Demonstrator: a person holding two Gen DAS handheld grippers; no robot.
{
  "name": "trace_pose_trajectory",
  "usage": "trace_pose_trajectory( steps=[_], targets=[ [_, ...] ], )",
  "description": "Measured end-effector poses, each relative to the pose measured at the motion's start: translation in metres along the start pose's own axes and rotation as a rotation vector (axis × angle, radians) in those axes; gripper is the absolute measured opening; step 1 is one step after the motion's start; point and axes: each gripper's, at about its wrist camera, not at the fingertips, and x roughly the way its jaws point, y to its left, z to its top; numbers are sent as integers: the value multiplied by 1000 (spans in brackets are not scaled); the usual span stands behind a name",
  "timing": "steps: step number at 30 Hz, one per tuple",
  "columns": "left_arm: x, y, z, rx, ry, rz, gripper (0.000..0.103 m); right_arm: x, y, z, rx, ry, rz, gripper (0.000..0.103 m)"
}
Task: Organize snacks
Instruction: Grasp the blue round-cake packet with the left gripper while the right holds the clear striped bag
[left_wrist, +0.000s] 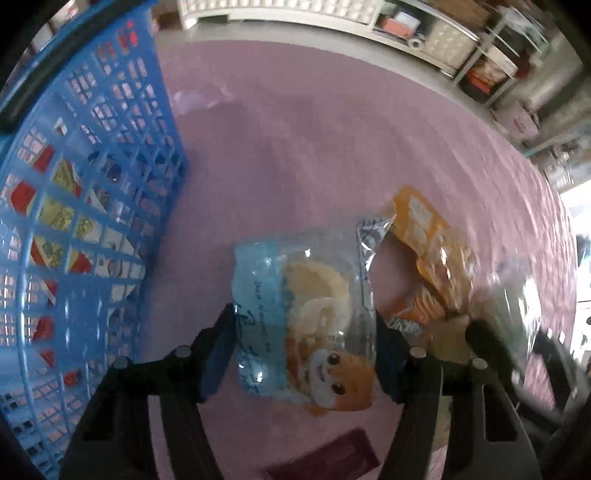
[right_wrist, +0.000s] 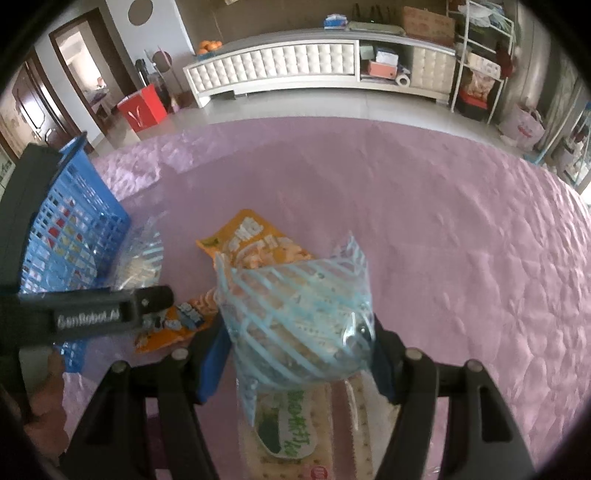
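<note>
Pink quilted cloth covers the counter (right_wrist: 424, 221), whose near edge is cut off in both views. Next in size, a blue plastic basket (left_wrist: 92, 206) stands at the left, its rim partly behind a black bar; through the lattice show red and yellow packets, too broken up by the grid to identify. Near the basket's foot lies the light blue packet (left_wrist: 295, 325), printed with a cartoon animal face and round biscuits; its writing is too blurred to read. The left tongs (left_wrist: 304, 350) point steeply down with their fingers on either side of this packet, the blue pads at or just beside its edges, though whether they actually press it I cannot tell. An orange packet (left_wrist: 432, 251) lies just beside the blue one, half under it and under a clear wrapper smeared by blur at the right. In the right wrist view the right tongs (right_wrist: 299, 350) are clamped on a blue-striped clear bag (right_wrist: 299, 306) of pale crackers, raised above the cloth; beneath it sits a cracker pack with a green label (right_wrist: 288, 424), cut off at the bottom, and the orange packet is partly hidden behind the bag
</note>
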Motion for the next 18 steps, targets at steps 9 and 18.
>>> trace_pose_trajectory(
  steps=[9,18],
  targets=[
    [-26,-15,-40,147,-46,-44,62,-4,-4,-8,15,2,-5,70],
    [-81,-17,-61,241,-139,-118,62,-43,10,-21,40,-1,-31,70]
  ],
)
